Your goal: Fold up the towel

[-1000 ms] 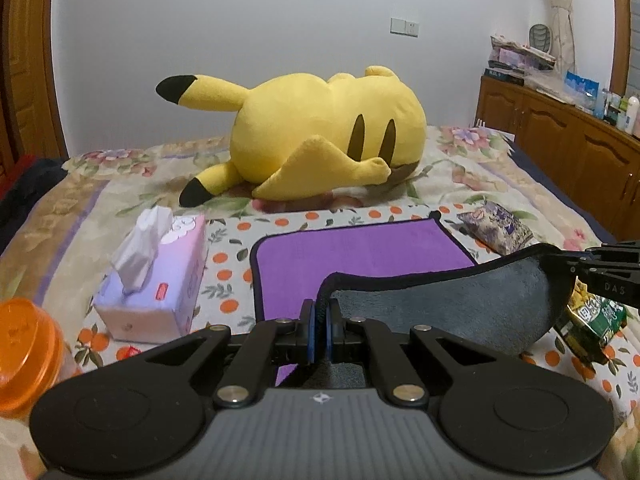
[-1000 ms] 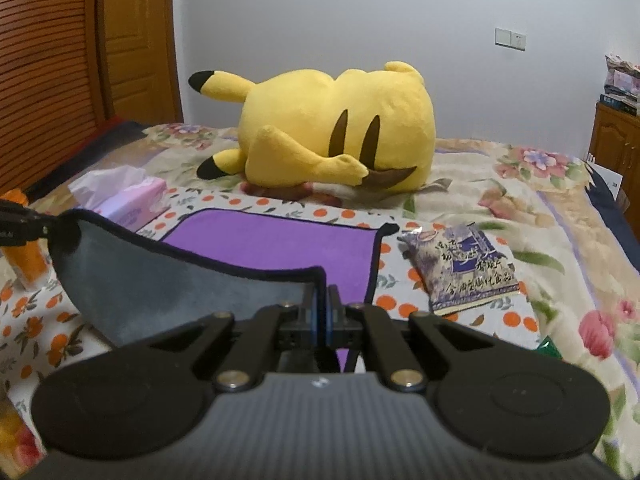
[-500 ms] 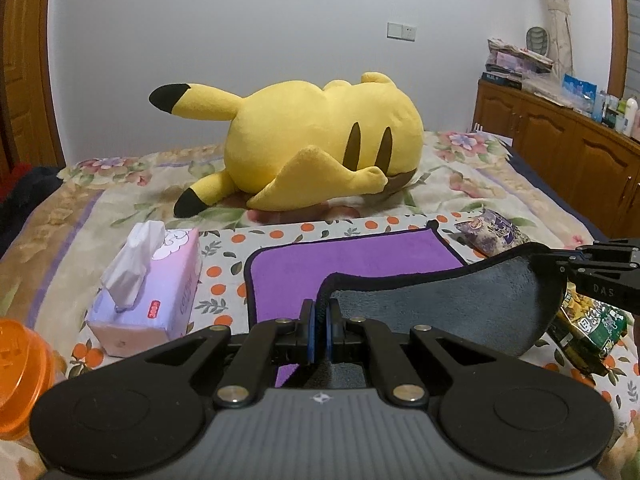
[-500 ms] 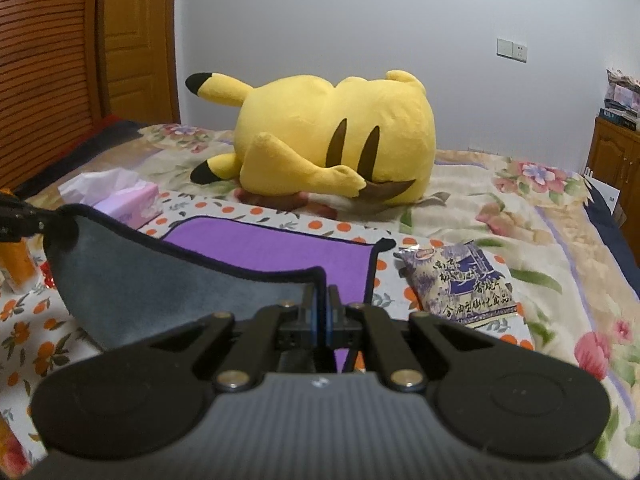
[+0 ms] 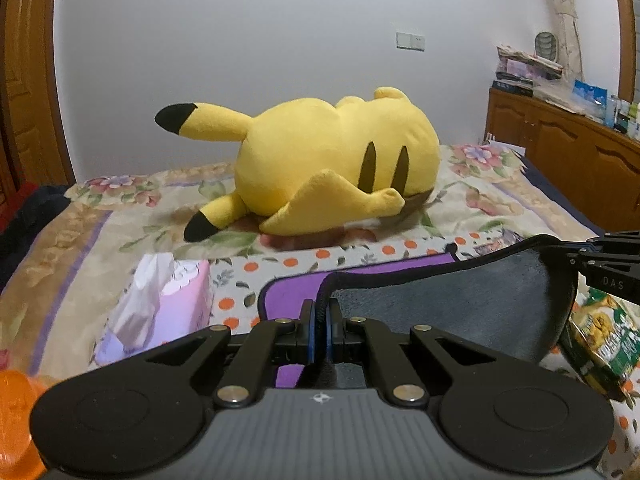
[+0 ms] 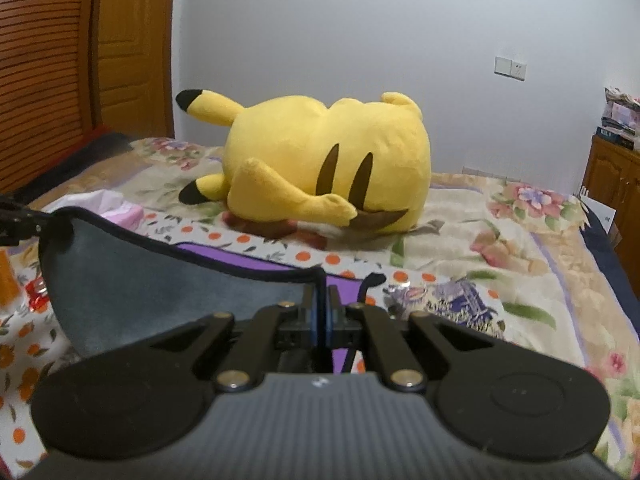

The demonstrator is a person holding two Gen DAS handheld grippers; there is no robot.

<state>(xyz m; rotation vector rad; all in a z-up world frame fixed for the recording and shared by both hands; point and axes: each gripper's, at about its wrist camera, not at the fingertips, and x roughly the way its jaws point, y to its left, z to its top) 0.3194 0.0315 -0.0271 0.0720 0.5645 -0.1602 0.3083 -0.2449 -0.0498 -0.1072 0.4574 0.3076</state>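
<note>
Left wrist: towel (image 5: 460, 312) edge pinched in tool (image 5: 319, 312) (lifted).

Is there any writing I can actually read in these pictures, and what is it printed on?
"DAS": on the right gripper, seen from the left gripper's camera.
Green snack bag: print too blurred to read.
Purple snack packet: characters too blurred to read.
Tissue box: no legible text.
Shelf items: too small.

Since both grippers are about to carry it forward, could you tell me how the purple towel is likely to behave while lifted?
The towel looks floppy: its lifted edge sags between the left gripper and right gripper. It is probably light, since two corner pinches hold it up. The plush grey underside suggests it should not slip readily from the shut jaws.
</note>
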